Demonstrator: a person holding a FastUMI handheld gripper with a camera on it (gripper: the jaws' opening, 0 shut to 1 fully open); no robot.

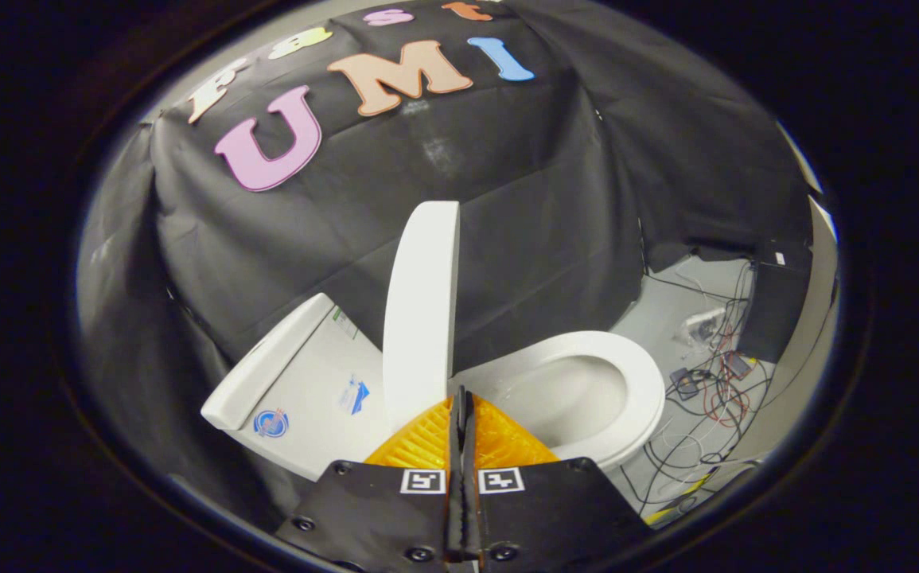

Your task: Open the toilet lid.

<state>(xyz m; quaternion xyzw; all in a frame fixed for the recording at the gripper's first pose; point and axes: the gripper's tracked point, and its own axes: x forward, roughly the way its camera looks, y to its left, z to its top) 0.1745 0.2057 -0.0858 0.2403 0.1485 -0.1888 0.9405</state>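
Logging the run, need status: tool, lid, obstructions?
Tool shut, fingers together at the lid's lower edge. Lid raised upright, bowl exposed. Cables on floor beyond, not in the way.

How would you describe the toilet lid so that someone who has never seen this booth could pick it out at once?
Start at the white toilet before the black cloth wall. Just ahead of the gripper, whose fingers are closed together with nothing between them, the lid stands raised on edge. Unlike the ring-shaped seat lying flat beside it, it is a tall, solid oval.
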